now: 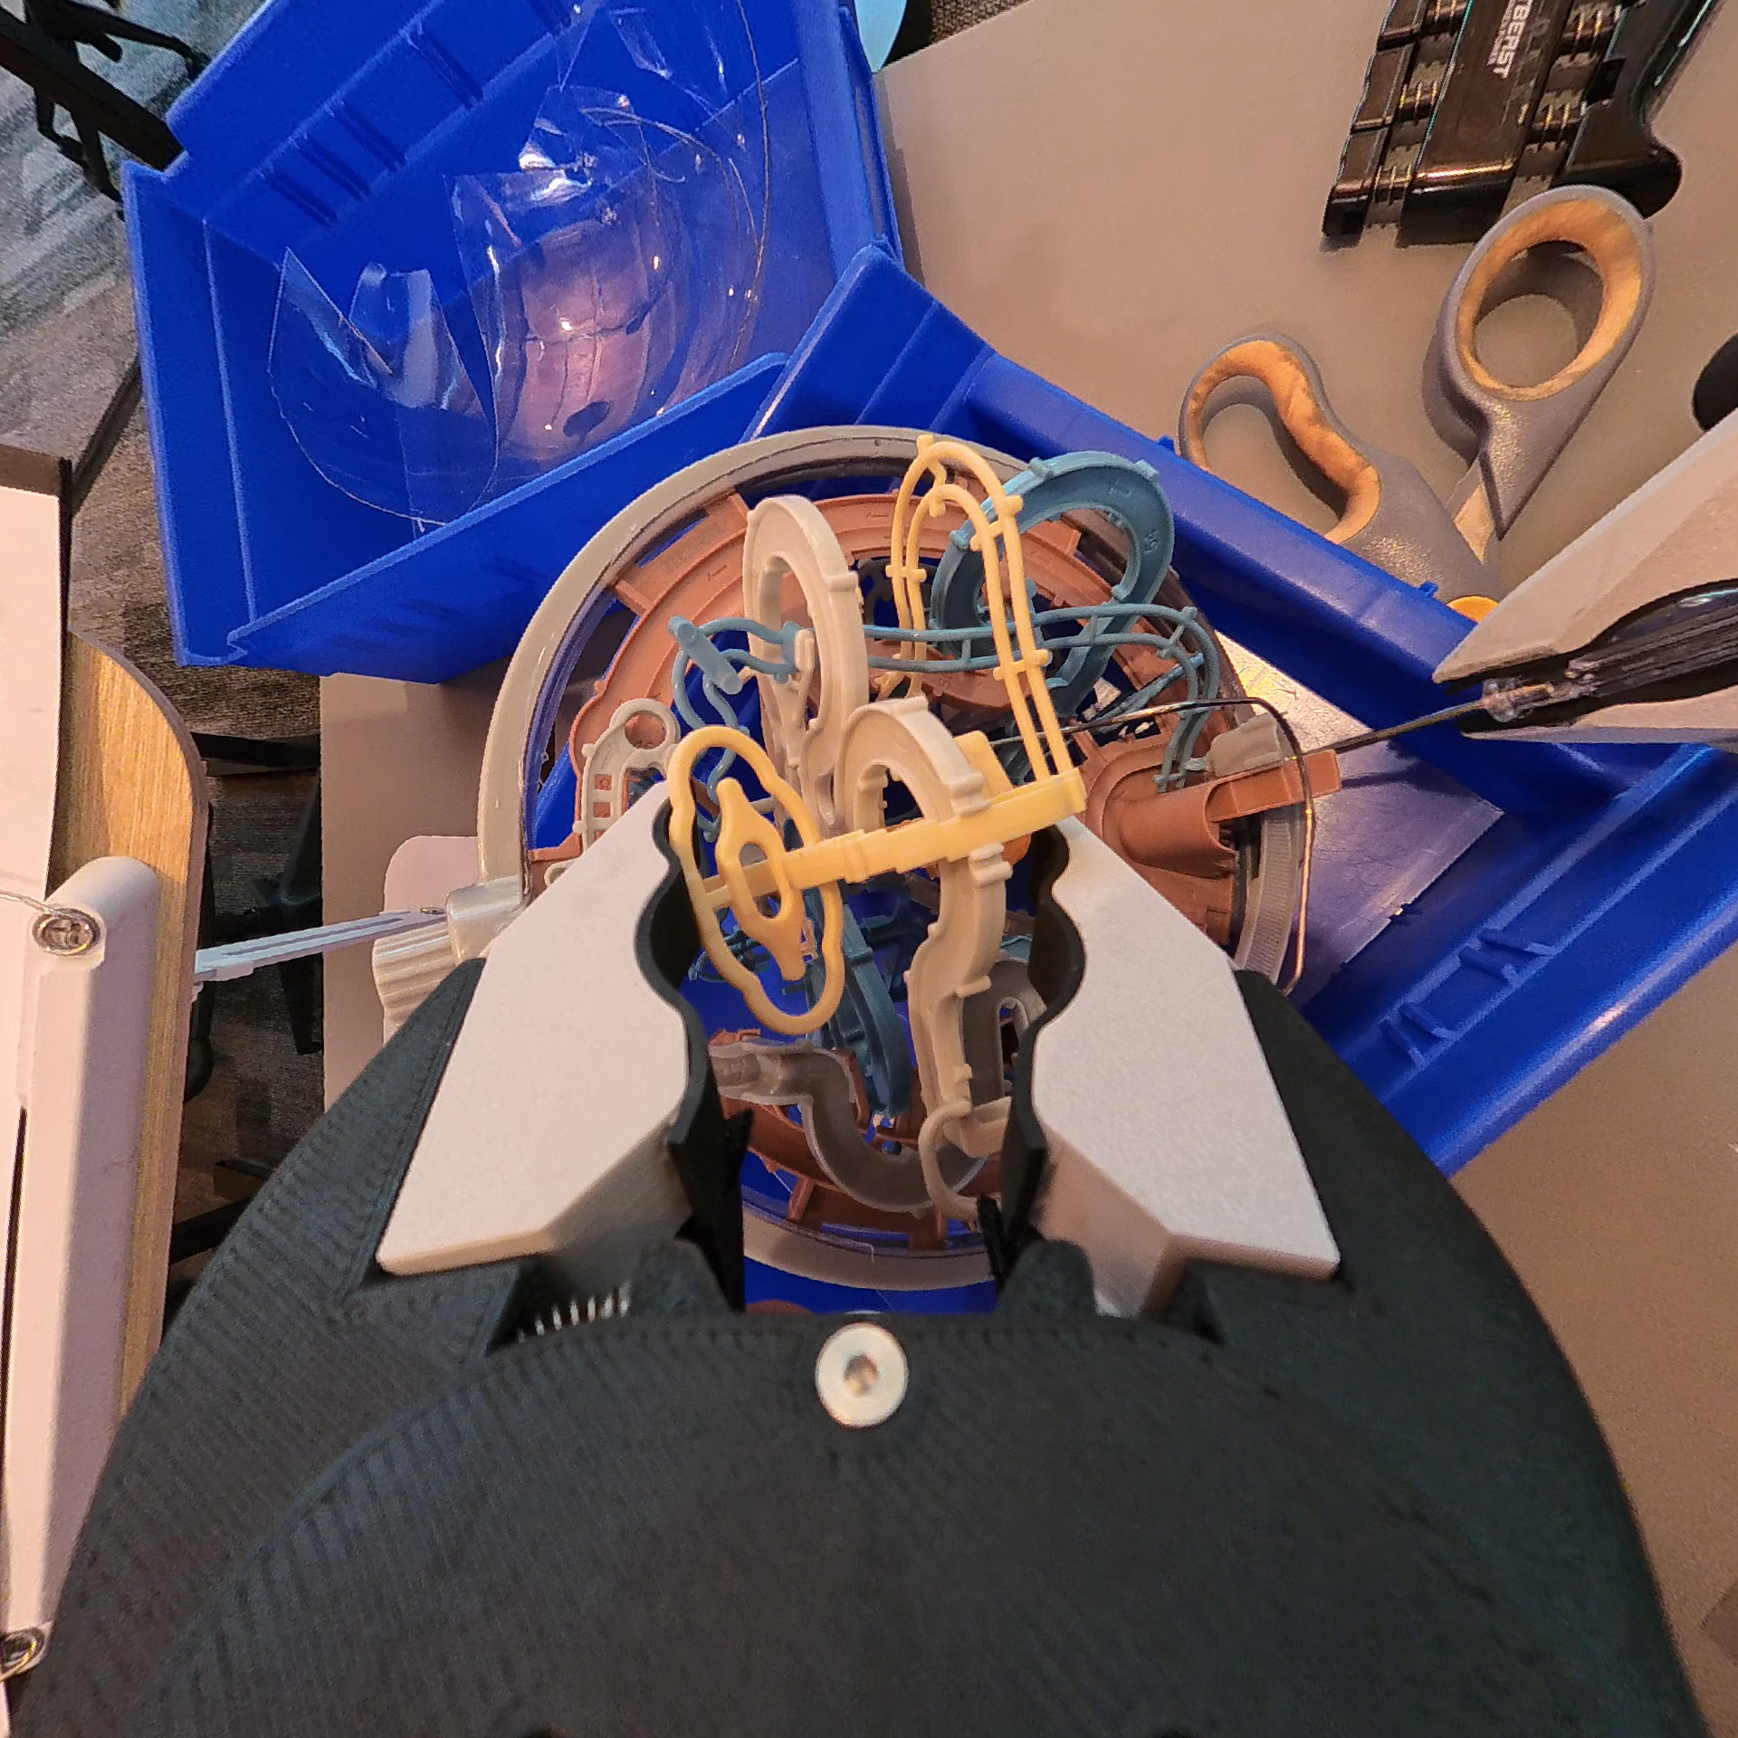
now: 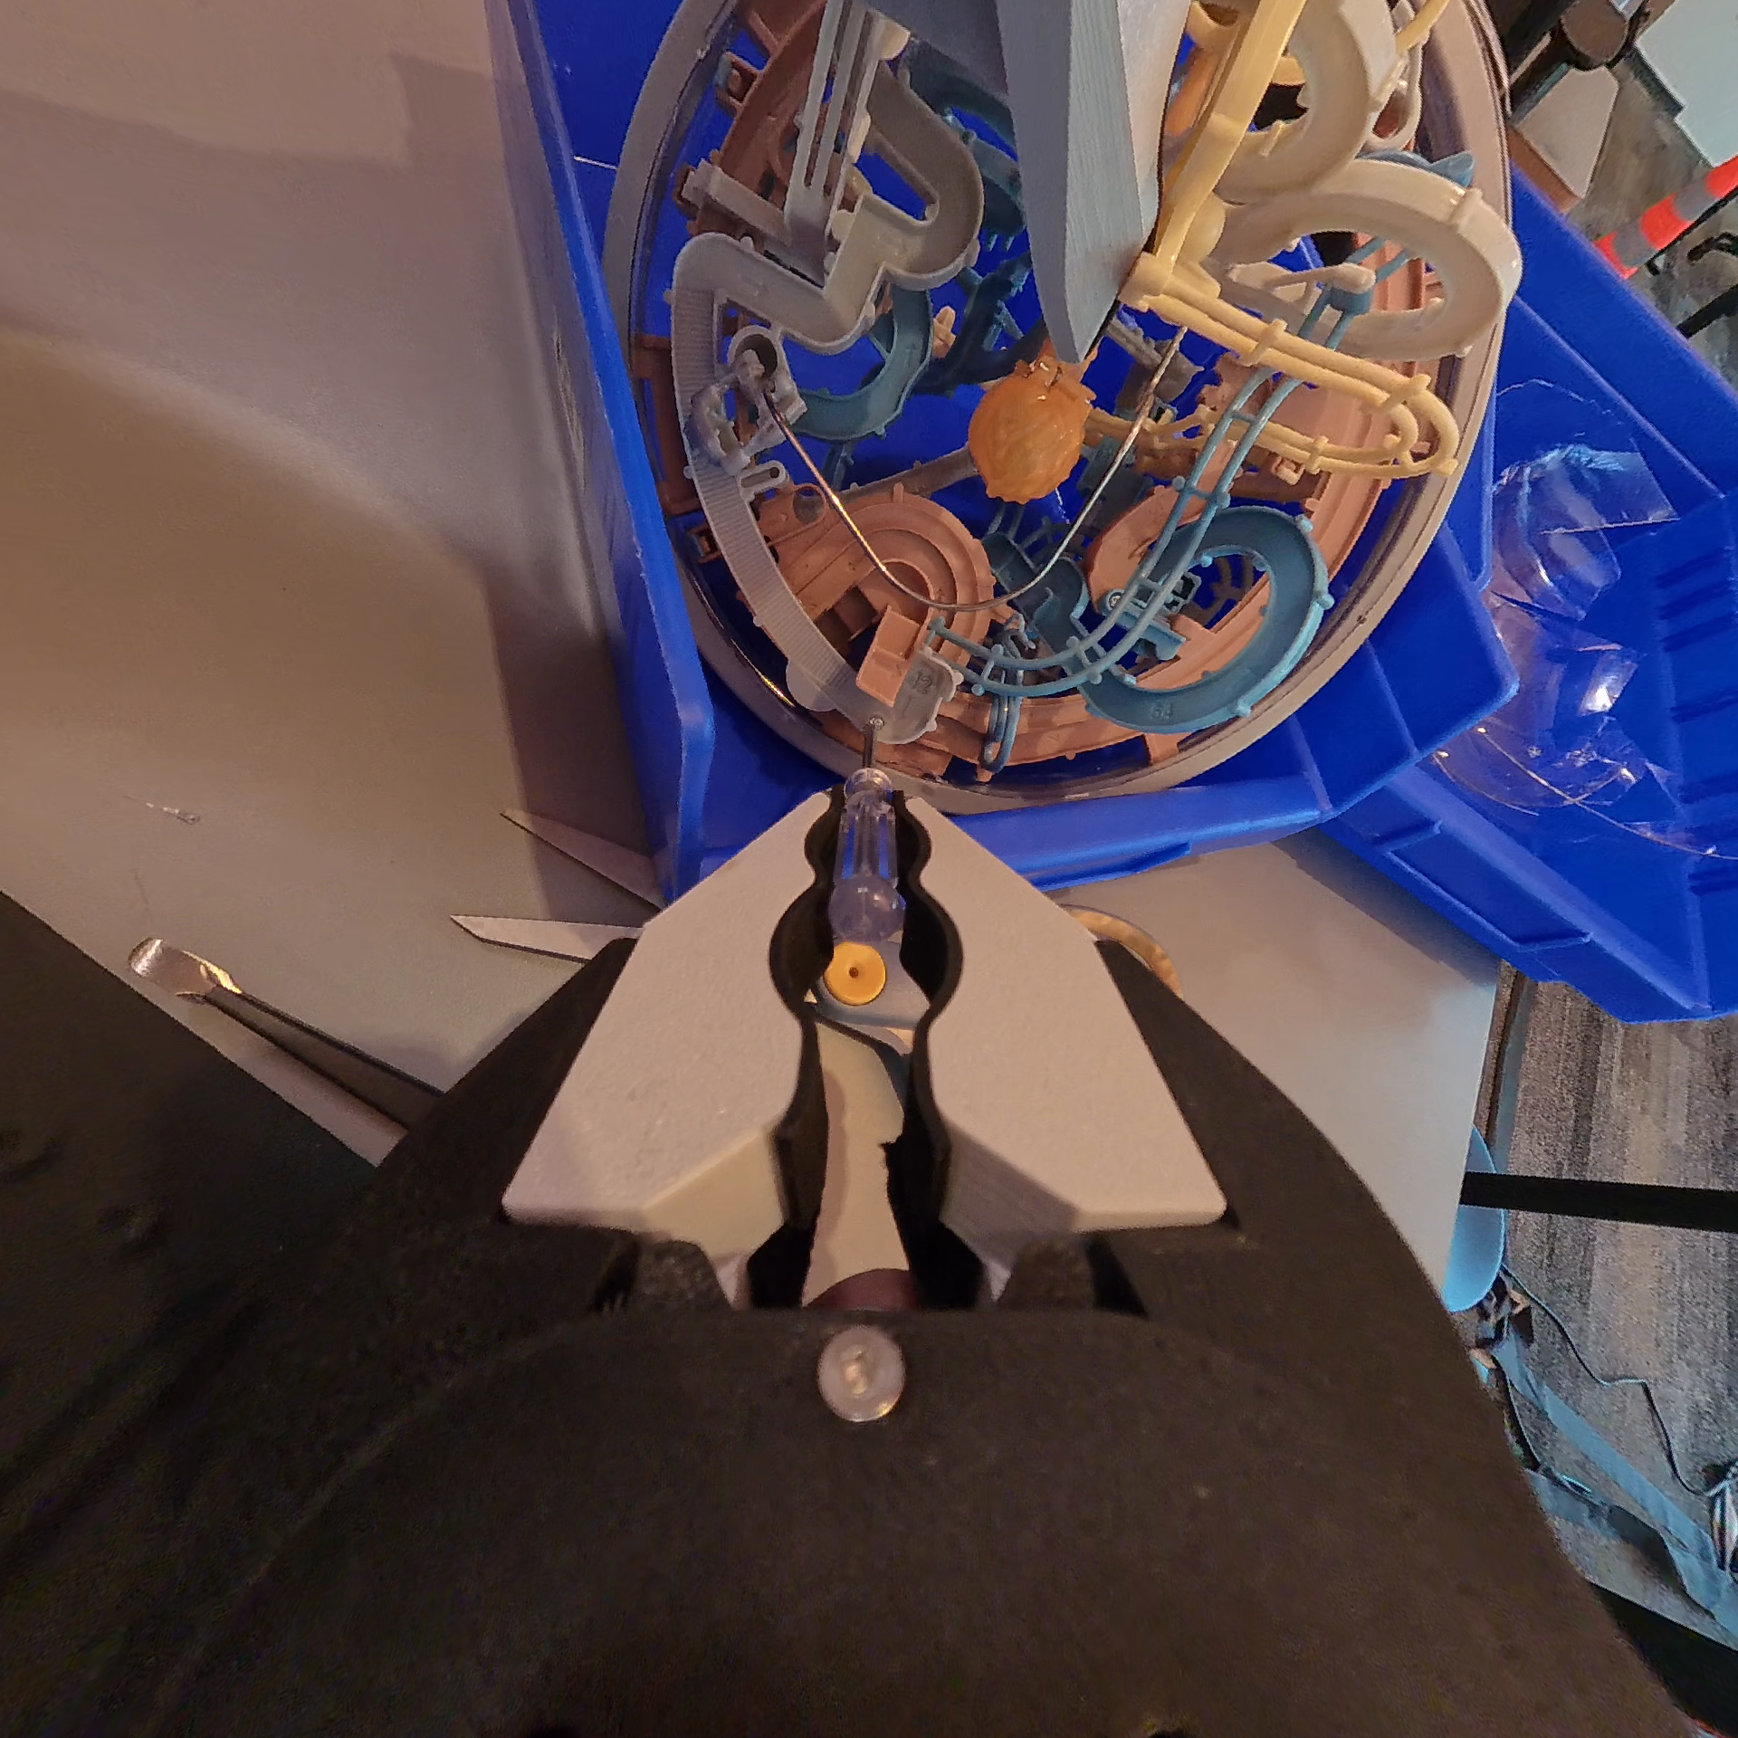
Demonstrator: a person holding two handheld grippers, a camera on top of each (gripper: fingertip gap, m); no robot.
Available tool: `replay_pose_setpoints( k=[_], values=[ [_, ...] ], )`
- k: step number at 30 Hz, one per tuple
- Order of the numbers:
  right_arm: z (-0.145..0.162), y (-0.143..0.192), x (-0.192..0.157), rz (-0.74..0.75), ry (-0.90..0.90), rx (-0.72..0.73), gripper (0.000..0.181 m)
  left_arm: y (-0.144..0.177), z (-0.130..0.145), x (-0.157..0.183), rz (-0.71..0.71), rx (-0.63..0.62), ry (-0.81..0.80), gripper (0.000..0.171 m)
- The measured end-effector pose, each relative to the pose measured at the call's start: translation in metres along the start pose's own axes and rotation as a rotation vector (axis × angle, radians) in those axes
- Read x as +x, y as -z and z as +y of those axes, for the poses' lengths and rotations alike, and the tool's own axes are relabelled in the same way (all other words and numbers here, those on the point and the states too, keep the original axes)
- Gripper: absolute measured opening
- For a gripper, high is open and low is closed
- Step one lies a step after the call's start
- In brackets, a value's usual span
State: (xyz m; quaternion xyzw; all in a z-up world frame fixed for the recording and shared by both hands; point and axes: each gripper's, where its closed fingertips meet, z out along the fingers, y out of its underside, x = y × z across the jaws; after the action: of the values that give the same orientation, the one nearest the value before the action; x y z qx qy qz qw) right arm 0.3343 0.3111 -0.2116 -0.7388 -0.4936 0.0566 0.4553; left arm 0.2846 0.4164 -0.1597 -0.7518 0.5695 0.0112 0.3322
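Here the left gripper (image 1: 865, 846) has its two grey fingers (image 1: 574, 1016) around the inner tracks of a marble maze ball (image 1: 884, 715). The jaws stand partly apart, and a cream yellow track (image 1: 846, 861) crosses the gap between them; I cannot tell if the pads really press on the plastic. The maze is a half sphere with a grey rim, filled with brown, blue, cream and grey tracks. It leans on the edge of a blue bin (image 1: 1467, 903) on the grey table (image 1: 1082, 235).

At 11 o'clock from the maze, a second blue bin (image 1: 235, 395) holds a clear plastic dome (image 1: 564, 310). At 1 o'clock, scissors with grey and orange handles (image 1: 1411, 395) lie on the table, and a black object (image 1: 1505, 103) lies beyond them.

The right gripper (image 2: 865, 828) is closed on a small tool with a clear handle (image 2: 861, 870). A thin metal wire (image 2: 940, 602) goes from the tool tip up into the maze (image 2: 959, 489) at 12 o'clock and curves between the tracks, near an orange ball-shaped piece (image 2: 1025, 442). At 9 o'clock from this gripper, a metal tool (image 2: 244, 1006) and the scissor blades (image 2: 564, 846) lie on the table (image 2: 235, 376).
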Motion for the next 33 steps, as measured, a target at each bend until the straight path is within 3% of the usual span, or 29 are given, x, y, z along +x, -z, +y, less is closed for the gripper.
replay_pose_setpoints(
  k=[15,20,26,28,31,33],
  values=[
    [-0.002,-0.003,0.0,0.027,-0.082,-0.006,0.006,0.0,-0.001,0.0,-0.004,-0.002,-0.001,0.068],
    [-0.005,-0.005,0.0,-0.025,0.274,-0.067,0.007,-0.001,-0.001,0.0,-0.007,-0.004,-0.002,0.068],
    [-0.005,-0.006,-0.004,-0.031,1.128,-0.165,0.005,-0.001,-0.001,0.0,-0.012,-0.005,-0.002,0.068],
    [-0.002,-0.005,0.011,-0.017,1.309,-0.268,0.005,-0.001,-0.001,-0.001,-0.015,-0.004,0.001,0.069],
    [0.008,0.001,0.051,0.064,1.395,-0.472,0.004,-0.001,-0.001,-0.001,-0.012,-0.001,0.003,0.068],
    [0.01,0.009,0.034,-0.033,1.26,-0.415,0.004,-0.001,-0.001,-0.001,-0.008,0.002,0.005,0.068]
  ],
)
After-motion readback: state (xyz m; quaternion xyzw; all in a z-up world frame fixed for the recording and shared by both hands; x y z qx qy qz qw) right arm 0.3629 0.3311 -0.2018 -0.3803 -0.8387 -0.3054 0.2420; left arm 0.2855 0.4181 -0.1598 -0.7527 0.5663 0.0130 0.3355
